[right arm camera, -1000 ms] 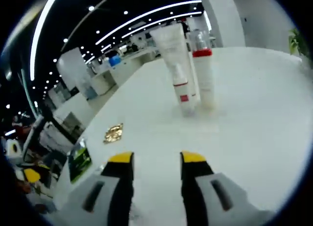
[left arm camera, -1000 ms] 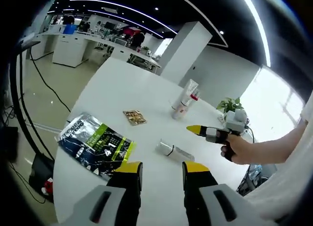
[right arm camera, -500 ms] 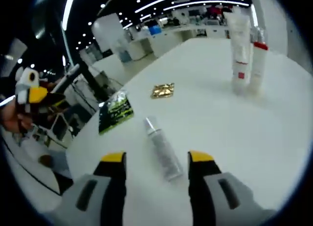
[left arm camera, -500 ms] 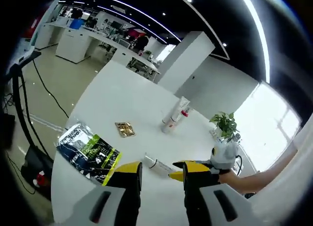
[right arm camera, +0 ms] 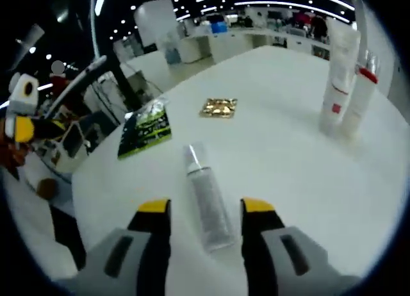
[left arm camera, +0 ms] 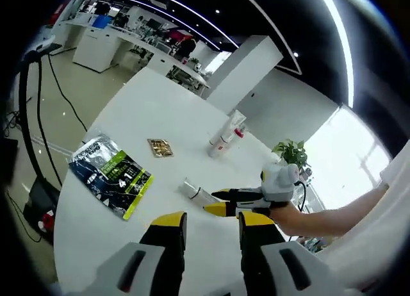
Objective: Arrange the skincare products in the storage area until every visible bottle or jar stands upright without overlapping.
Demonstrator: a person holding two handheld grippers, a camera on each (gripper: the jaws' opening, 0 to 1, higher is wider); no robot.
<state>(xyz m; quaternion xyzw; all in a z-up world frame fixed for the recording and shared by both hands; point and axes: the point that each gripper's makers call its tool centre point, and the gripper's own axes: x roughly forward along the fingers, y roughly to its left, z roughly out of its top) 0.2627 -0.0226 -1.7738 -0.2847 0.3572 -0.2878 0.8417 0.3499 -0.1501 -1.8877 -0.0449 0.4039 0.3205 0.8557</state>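
Note:
A clear, silver-capped tube [right arm camera: 204, 192] lies flat on the white table [right arm camera: 282, 155]. My right gripper [right arm camera: 205, 211] is open, and the tube's lower end lies between its yellow-tipped jaws. Far right, a white tube [right arm camera: 338, 78] and a red-capped bottle [right arm camera: 360, 98] stand upright side by side. In the left gripper view, my left gripper [left arm camera: 210, 222] is open over bare table. The right gripper [left arm camera: 219, 202], held by a hand, points at the lying tube [left arm camera: 191, 191]. The standing tube [left arm camera: 222, 137] and bottle [left arm camera: 234, 137] are farther back.
A gold sachet [right arm camera: 219, 107] and a dark packet with green print [right arm camera: 146, 126] lie flat beyond the tube. The same packet [left arm camera: 110, 174] sits near the table's left edge. A potted plant [left arm camera: 291, 154] stands at the far right corner. Office desks fill the background.
My right gripper has swung away from the standing pair to the lying tube and closed in, so the tube now lies between its open jaws. The left view has shifted a little.

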